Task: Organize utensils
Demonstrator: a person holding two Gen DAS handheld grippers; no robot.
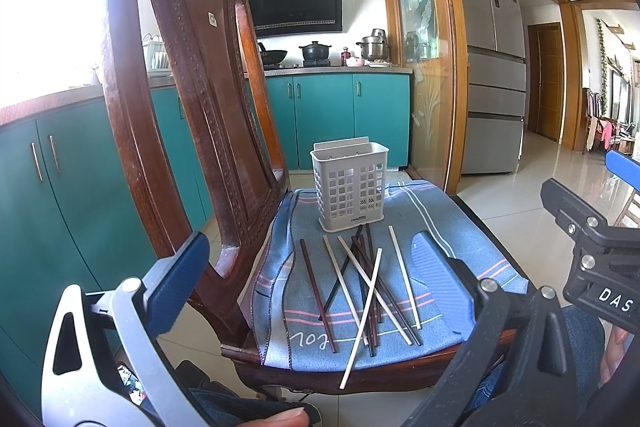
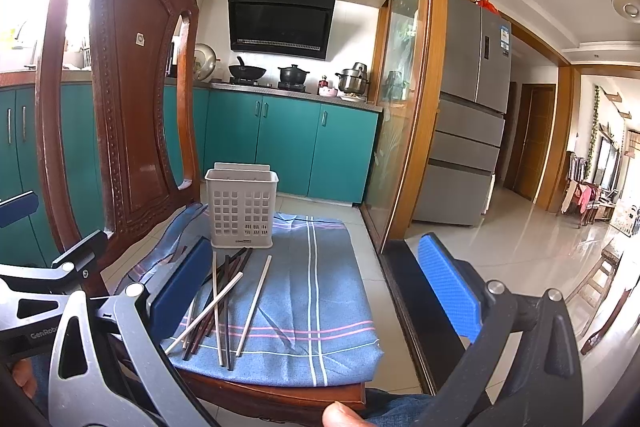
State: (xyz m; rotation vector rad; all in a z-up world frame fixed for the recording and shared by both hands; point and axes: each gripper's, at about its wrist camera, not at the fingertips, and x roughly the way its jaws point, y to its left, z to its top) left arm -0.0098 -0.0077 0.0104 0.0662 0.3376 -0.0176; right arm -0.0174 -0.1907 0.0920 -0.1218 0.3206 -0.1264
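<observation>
Clearly nothing is sorted yet: your left gripper [image 1: 312, 279] and right gripper [image 2: 316, 291] both gape empty, the chopsticks [image 1: 368, 287] lie scattered just ahead, the holder [image 1: 350, 185] stands beyond them.

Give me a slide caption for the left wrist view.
Open jaws face loose chopsticks before an empty holder.

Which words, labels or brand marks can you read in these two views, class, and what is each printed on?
"DAS": white letters on the right tool's black body, cut off by the frame edge.
"GenRob": on the left tool's body, also cut off.
"COL", seen upside down: on the blue cloth.
Holder base label: too small to read.
Range hood badge and fridge sticker: blurred, unreadable.
</observation>
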